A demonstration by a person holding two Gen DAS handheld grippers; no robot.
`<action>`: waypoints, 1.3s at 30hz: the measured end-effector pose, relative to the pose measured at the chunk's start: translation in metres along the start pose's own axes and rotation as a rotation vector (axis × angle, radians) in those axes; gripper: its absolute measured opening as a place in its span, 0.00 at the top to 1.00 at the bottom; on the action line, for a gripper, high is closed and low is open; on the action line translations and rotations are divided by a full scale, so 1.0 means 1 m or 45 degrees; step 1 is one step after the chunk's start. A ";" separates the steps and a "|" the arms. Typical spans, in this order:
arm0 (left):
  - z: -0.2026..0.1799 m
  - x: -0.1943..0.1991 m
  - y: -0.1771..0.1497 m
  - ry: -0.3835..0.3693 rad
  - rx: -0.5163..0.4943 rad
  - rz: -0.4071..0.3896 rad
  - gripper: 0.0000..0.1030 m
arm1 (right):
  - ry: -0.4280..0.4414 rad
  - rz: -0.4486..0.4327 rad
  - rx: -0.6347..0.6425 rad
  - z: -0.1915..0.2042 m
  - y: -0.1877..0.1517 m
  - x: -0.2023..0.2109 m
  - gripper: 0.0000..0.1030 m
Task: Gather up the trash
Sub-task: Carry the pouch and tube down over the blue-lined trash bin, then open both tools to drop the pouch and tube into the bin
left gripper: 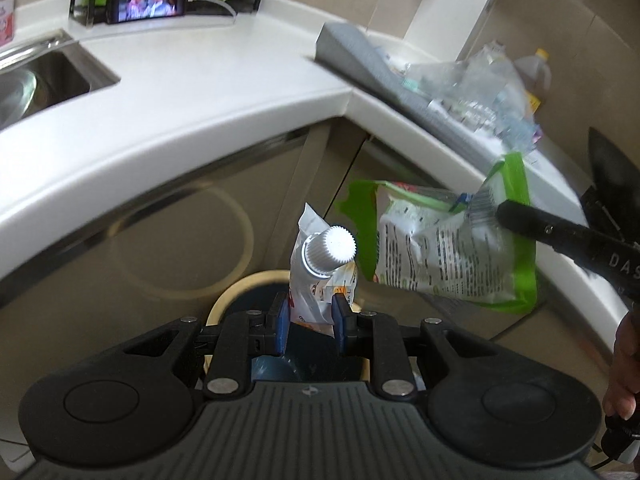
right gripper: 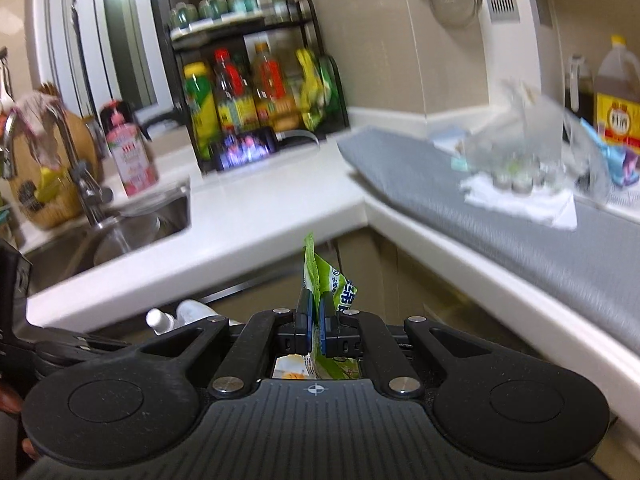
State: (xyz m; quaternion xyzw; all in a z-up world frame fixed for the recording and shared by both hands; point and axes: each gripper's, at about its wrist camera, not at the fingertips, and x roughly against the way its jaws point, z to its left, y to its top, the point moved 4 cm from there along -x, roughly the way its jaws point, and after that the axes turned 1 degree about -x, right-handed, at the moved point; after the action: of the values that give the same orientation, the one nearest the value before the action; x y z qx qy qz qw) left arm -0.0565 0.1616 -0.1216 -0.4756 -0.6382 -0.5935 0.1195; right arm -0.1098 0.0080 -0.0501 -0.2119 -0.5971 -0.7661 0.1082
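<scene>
My left gripper (left gripper: 310, 322) is shut on a crumpled white spouted pouch (left gripper: 320, 276) with a ribbed white cap, held upright over a round bin (left gripper: 240, 286) with a tan rim and dark inside. To its right hangs a green and white wrapper (left gripper: 444, 236), pinched at its top edge by the right gripper's black fingers (left gripper: 516, 216). In the right wrist view my right gripper (right gripper: 316, 326) is shut on that green wrapper (right gripper: 326, 276), seen edge-on. The left tool and the pouch's white cap (right gripper: 158, 319) show at the lower left there.
A white L-shaped counter (left gripper: 208, 92) wraps the corner, with a steel sink (left gripper: 36, 80), a bottle rack (right gripper: 256, 92) and a phone (left gripper: 146, 2) playing video. A grey mat (right gripper: 500, 196) carries clear plastic litter (right gripper: 532, 148) and a white tissue. Beige cabinet doors stand below.
</scene>
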 end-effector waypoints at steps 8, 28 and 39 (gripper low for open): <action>0.008 -0.025 -0.009 0.019 0.025 0.066 0.76 | -0.066 0.115 -0.044 -0.016 -0.026 -0.024 0.96; 0.009 -0.101 -0.021 0.074 0.005 0.293 0.76 | -0.127 0.352 -0.072 -0.038 -0.069 -0.091 0.96; 0.005 -0.145 -0.027 0.129 -0.062 0.391 0.76 | -0.177 0.477 -0.079 -0.051 -0.090 -0.127 0.96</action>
State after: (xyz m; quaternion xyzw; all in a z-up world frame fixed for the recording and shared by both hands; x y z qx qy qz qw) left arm 0.0009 0.1029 -0.2447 -0.5398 -0.5365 -0.6069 0.2292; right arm -0.0447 -0.0290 -0.1958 -0.3750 -0.5292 -0.7342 0.2008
